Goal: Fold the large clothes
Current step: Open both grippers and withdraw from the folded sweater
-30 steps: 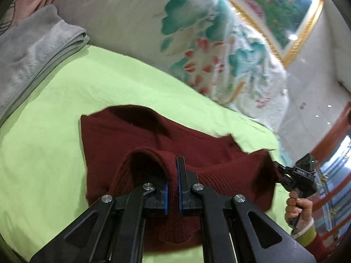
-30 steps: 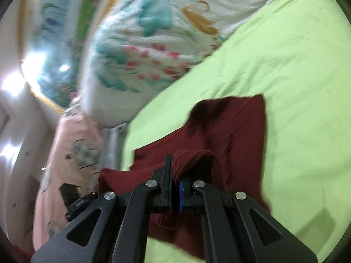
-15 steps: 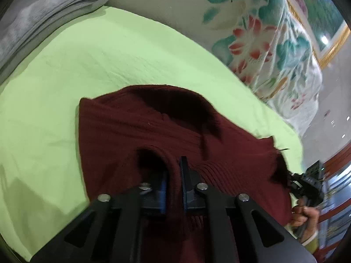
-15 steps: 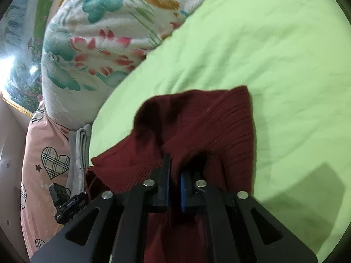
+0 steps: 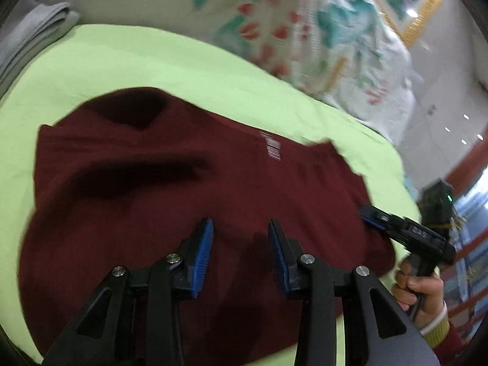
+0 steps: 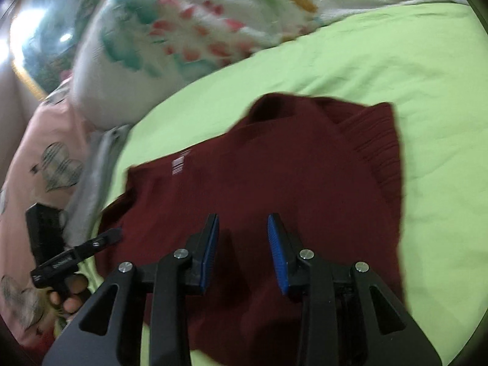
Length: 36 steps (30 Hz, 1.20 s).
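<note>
A dark red knitted sweater [image 5: 170, 189] lies folded on a light green sheet [image 5: 137, 61]; it also shows in the right wrist view [image 6: 289, 177]. My left gripper [image 5: 241, 244] is open and empty, just above the sweater's near edge. My right gripper [image 6: 243, 244] is open and empty above the sweater's other near side. The right gripper also shows in the left wrist view [image 5: 405, 231], at the sweater's right edge. The left gripper shows in the right wrist view [image 6: 76, 253], at the sweater's left edge.
A floral quilt [image 5: 305, 30] is heaped along the far side of the bed. A folded grey cloth [image 5: 33, 33] lies at the far left. A pink heart-print cloth [image 6: 45, 158] lies beyond the grey one. The green sheet [image 6: 427, 122] extends to the right.
Both grippers have opened and let go of the sweater's edge. The sweater has dropped flat onto the sheet, folded over.
</note>
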Available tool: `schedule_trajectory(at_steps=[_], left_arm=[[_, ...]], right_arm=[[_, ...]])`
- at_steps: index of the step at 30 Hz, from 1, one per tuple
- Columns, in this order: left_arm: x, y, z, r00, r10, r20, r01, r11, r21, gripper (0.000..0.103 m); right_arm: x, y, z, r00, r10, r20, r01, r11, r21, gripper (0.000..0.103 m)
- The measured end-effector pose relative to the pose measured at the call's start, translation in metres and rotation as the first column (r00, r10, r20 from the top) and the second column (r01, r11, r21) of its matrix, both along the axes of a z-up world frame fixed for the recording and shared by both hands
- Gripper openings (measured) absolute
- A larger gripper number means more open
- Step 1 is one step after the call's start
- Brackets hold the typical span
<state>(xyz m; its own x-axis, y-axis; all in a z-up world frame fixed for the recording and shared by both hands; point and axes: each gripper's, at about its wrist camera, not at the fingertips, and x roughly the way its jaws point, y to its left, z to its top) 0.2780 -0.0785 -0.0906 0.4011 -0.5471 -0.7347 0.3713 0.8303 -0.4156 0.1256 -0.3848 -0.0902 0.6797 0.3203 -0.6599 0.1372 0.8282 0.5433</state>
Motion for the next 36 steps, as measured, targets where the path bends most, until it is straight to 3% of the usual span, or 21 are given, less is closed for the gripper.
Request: schedule_trajectory(at_steps=[2, 5, 10, 11, 13, 20, 27, 33, 36], left_arm=[[0.025, 0.019, -0.008, 0.997, 0.08, 0.01, -0.08, 0.996, 0.037, 0.033], [0.057, 0.05, -0.016, 0.988, 0.156, -0.001, -0.156, 0.988, 0.022, 0.013], [0.076, 0.091, -0.011, 0.963, 0.268, -0.004, -0.268, 0.963, 0.002, 0.013], [0.075, 0.095, -0.009, 0.962, 0.275, -0.002, -0.275, 0.962, -0.001, 0.017], [0.061, 0.099, -0.002, 0.959, 0.284, 0.012, -0.284, 0.959, -0.001, 0.028], [-0.037, 0.112, 0.015, 0.967, 0.255, -0.003, -0.254, 0.962, -0.103, 0.036], [-0.123, 0.099, 0.002, 0.977, 0.199, -0.082, -0.209, 0.968, -0.14, 0.049], [-0.149, 0.104, -0.024, 0.962, 0.223, -0.159, -0.246, 0.958, -0.149, 0.05], [-0.144, 0.101, -0.028, 0.957, 0.234, -0.172, -0.261, 0.952, -0.157, 0.053]], right_arm=[[0.004, -0.024, -0.011, 0.996, -0.088, -0.013, 0.088, 0.996, 0.012, 0.023], [0.005, -0.055, -0.017, 0.982, -0.188, -0.008, 0.188, 0.98, 0.064, 0.019], [-0.006, -0.065, -0.006, 0.961, -0.276, -0.004, 0.275, 0.957, 0.093, 0.021], [-0.01, -0.062, -0.004, 0.963, -0.271, 0.001, 0.269, 0.957, 0.106, 0.021], [-0.017, -0.051, 0.004, 0.97, -0.242, 0.017, 0.238, 0.965, 0.109, 0.021], [-0.036, 0.014, 0.024, 0.994, -0.091, 0.066, 0.084, 0.991, 0.105, 0.021], [-0.048, 0.064, 0.018, 0.999, 0.003, 0.048, -0.008, 0.995, 0.1, 0.021], [-0.046, 0.092, 0.021, 0.998, 0.05, 0.05, -0.053, 0.996, 0.074, 0.021], [-0.042, 0.105, 0.025, 0.995, 0.084, 0.059, -0.087, 0.995, 0.054, 0.021]])
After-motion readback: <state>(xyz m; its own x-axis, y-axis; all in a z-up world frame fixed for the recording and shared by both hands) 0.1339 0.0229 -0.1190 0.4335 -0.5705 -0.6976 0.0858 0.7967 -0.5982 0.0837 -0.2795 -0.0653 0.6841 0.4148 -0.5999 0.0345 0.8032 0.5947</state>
